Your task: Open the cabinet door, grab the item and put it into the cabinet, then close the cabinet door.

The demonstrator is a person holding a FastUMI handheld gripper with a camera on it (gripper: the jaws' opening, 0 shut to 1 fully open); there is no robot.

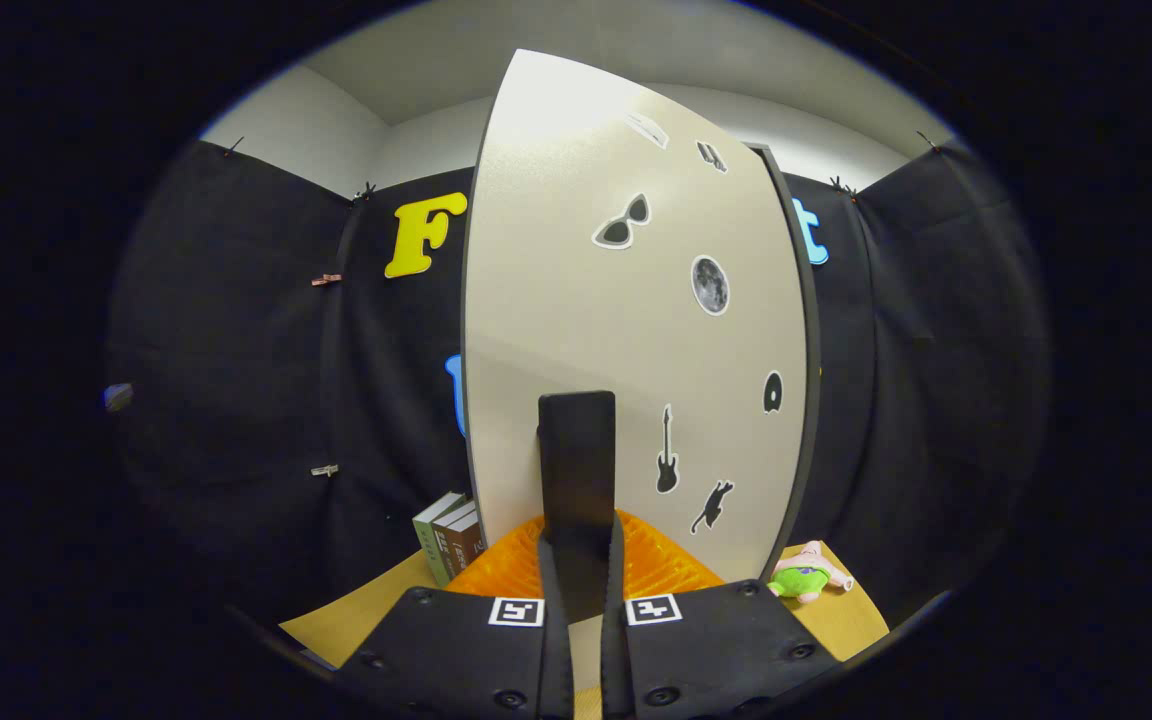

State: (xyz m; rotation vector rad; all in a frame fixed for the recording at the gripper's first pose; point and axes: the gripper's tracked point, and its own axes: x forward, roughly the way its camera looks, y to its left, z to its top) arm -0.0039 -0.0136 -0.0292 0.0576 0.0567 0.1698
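Tongs (581,560) at bottom centre point level, clenched on the cabinet door (626,330)'s dark handle (577,470).

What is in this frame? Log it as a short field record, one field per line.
door: cabinet door, pale, with stickers, swung close to the camera
handle: dark upright door handle
gripper: gripper, fingers closed on the handle
toy: plush toy on the tabletop, right of the door
books: books standing left of the door
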